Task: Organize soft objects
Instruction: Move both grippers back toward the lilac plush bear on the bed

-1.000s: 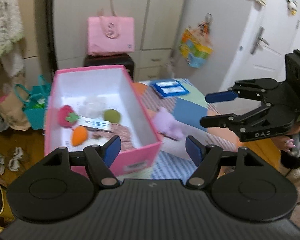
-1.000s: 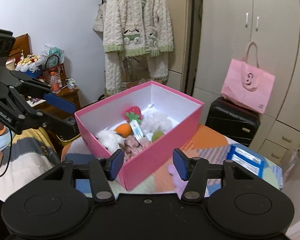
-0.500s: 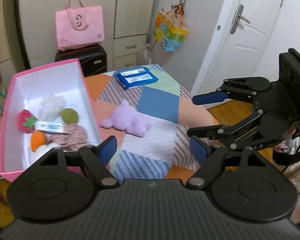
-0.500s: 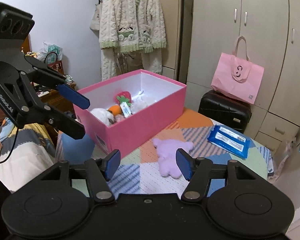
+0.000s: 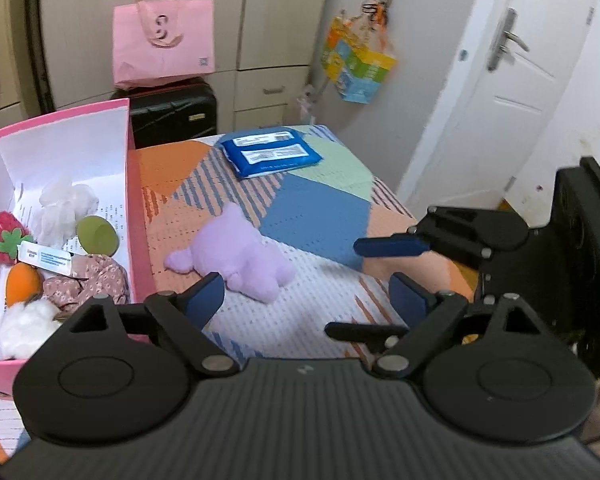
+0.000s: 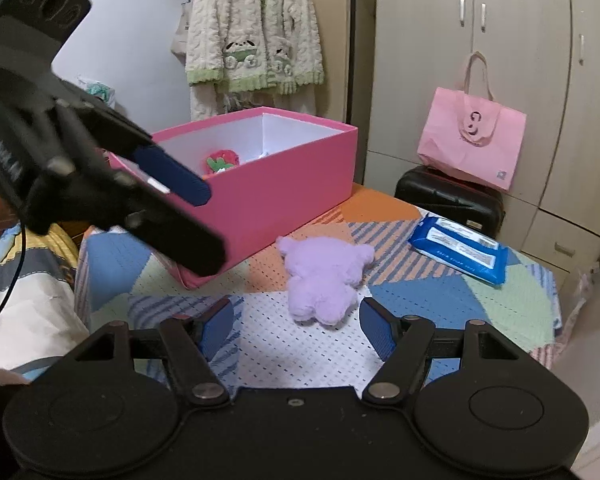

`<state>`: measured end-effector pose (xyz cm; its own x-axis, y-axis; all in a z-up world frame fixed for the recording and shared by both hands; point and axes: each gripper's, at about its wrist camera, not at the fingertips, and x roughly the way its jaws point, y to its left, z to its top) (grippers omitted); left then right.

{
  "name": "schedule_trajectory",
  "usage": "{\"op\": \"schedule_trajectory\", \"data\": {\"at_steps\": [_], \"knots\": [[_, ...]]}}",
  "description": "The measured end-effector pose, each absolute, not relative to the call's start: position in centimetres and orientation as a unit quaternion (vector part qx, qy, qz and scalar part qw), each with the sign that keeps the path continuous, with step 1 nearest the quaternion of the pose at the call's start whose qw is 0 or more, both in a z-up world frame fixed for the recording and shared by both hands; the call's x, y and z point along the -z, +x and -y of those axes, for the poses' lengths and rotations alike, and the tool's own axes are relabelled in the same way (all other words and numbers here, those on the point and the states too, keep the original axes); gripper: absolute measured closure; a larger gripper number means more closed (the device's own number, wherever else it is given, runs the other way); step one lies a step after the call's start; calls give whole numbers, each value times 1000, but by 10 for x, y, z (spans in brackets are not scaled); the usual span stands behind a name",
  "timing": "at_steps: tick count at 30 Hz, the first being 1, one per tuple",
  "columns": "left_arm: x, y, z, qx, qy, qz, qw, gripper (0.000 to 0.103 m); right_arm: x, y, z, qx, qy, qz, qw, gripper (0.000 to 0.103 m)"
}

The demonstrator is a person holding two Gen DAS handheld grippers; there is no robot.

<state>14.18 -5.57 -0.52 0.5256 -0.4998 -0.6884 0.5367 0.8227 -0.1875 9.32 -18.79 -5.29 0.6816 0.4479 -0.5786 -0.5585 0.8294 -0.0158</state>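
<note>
Purple plush bear [image 6: 322, 276] lies face-down on the patchwork cover [image 6: 440, 300], centre of the right wrist frame, just beside the pink box [image 6: 268, 188] but outside it. Right gripper [image 6: 296, 328]: fingers spread, nothing held, bear just ahead of the gap. Left gripper [image 5: 306, 300]: fingers also spread and empty, bear at frame centre-left near its left pad.

Risks, judged:
- Both grippers point at the 1 bear; they could collide.
- Fleece is lofty and compressible; a shallow pinch may catch only pile and slip.
- Perforated cover could be pinched along with the toy.
- Box walls are thin card; a knock may shove it.

Box holds rounded felt and fluffy pieces: strawberry [image 5: 4, 234], carrot [image 5: 22, 286], green ball [image 5: 98, 234], white puffs [image 5: 66, 206].

Blue wipes pack [image 6: 458, 248] is glossy, flat.
</note>
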Motion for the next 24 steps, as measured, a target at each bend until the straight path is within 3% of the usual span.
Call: {"op": "schedule_trajectory", "data": {"at_steps": [11, 24], "knots": [[43, 170, 84, 225, -11, -387, 894, 14, 100, 134, 180, -263, -74, -277, 921, 28], [88, 202, 92, 167, -13, -411, 896, 18, 115, 165, 175, -274, -68, -313, 907, 28]]}}
